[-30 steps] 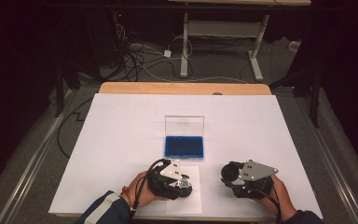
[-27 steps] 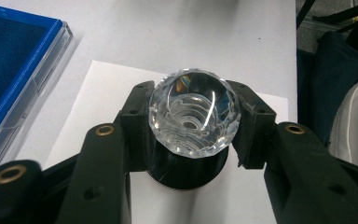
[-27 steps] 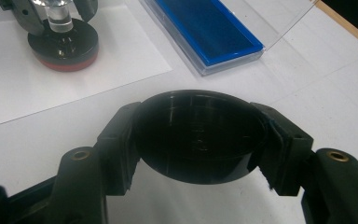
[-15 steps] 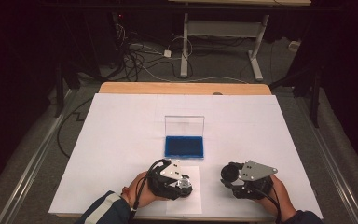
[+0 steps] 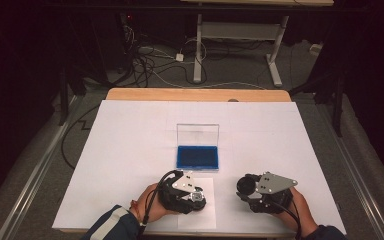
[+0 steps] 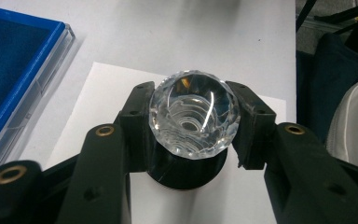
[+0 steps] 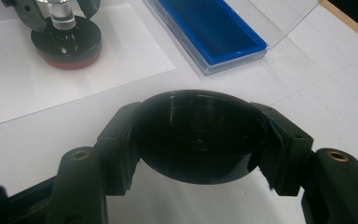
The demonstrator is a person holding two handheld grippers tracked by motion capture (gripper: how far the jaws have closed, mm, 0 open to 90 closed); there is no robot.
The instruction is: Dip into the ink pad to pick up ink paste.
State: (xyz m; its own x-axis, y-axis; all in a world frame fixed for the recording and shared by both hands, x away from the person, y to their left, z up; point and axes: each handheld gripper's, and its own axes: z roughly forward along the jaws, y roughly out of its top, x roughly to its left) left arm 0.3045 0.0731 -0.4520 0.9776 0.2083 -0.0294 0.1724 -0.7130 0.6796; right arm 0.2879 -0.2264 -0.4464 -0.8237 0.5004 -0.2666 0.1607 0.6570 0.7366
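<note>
A stamp with a faceted clear knob (image 6: 193, 116) and a black round body stands on a white paper sheet (image 6: 98, 93). My left gripper (image 6: 193, 100) is shut on that knob, one jaw on each side. In the right gripper view the stamp (image 7: 66, 44) shows a red bottom edge resting on the sheet (image 7: 37, 88). My right gripper (image 7: 198, 116) is shut on a black round cap (image 7: 200, 140), held just above the table. In the high view the left gripper (image 5: 195, 196) and right gripper (image 5: 246, 186) sit side by side near the front edge.
An open case with a blue pad (image 5: 197, 156) and an upright clear lid (image 5: 197, 134) lies just beyond the grippers, mid-table. White covering (image 5: 130, 140) spans the table; a wooden edge (image 5: 195, 94) runs along the back. Cables and a desk frame lie on the floor behind.
</note>
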